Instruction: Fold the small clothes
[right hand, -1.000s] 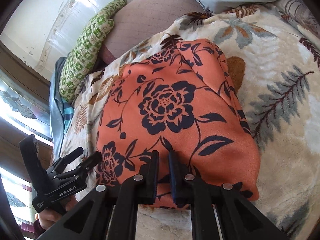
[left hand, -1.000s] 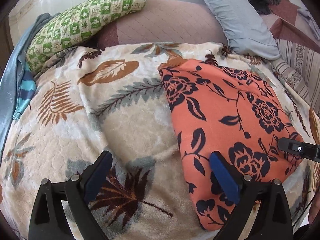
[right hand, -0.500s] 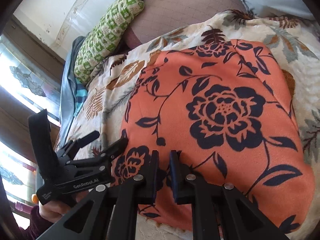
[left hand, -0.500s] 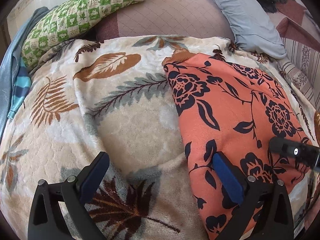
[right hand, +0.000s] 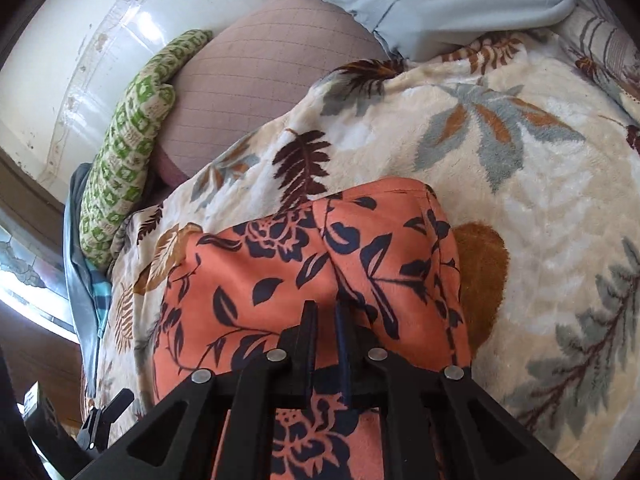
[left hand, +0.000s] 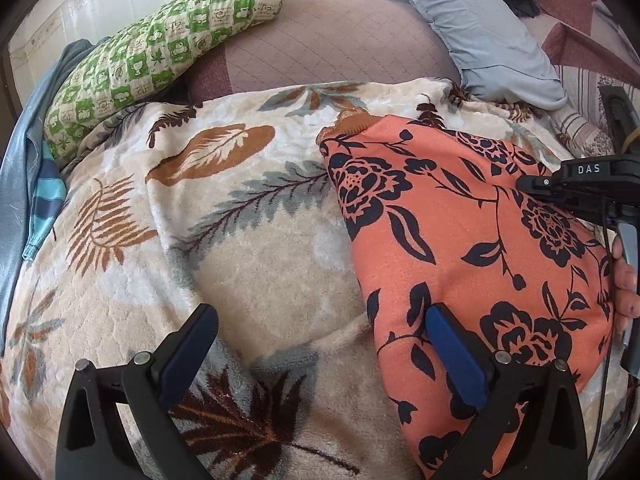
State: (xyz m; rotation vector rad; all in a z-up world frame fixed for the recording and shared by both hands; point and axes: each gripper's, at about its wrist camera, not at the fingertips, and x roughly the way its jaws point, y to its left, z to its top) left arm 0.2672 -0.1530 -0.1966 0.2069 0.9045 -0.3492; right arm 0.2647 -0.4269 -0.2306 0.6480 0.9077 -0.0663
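A: As the leaf-patterned blanket covers the whole bed, we have a soft, wide ground to fold on, with the green checked pillow and the grey pillow far at the head end.

B: And the orange floral garment lies flat on the blanket, on the right side in the left wrist view, already doubled, we think.

A: Our right gripper is closing its jaws, and in its own view the cloth rises into a ridge just between the two fingers — so we judge it is pinching the garment.

B: Then we should take both layers in one bite, lift low, and carry the edge over in a straight line so the fold stays even.

A: The left gripper stands wide apart and empty, over the blanket at the garment's left edge — it could press that edge down while we fold.
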